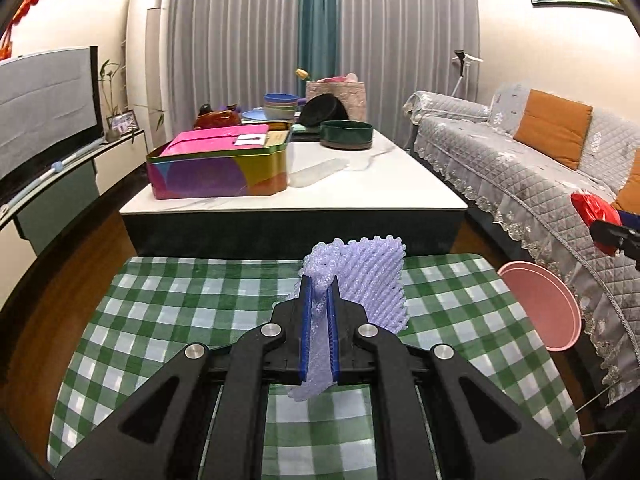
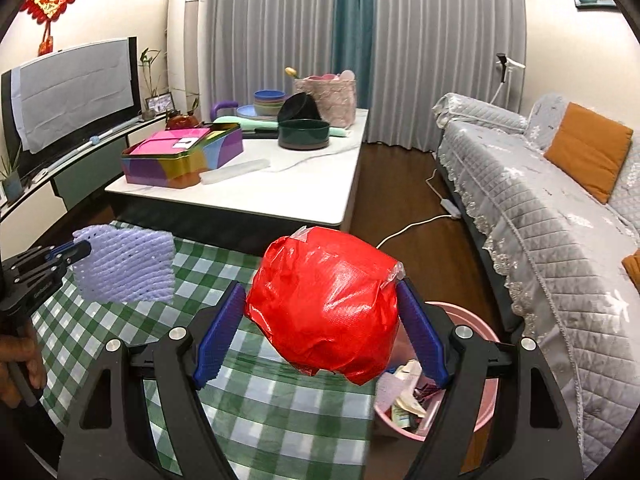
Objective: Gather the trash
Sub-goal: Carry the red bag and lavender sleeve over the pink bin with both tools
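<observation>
Now left gripper pinches purple foam net; right gripper clamps red wrapper ball above pink bin.

The left tongs grip the foam net above the checked counter. The right tongs hold the bag at that counter's 3 o'clock edge, above the bin, which stands on the floor between counter and sofa. At 12 o'clock, beyond the counter, stands a longer counter; on it the tin lies at 10 o'clock, the pot behind it at 1 o'clock.
</observation>
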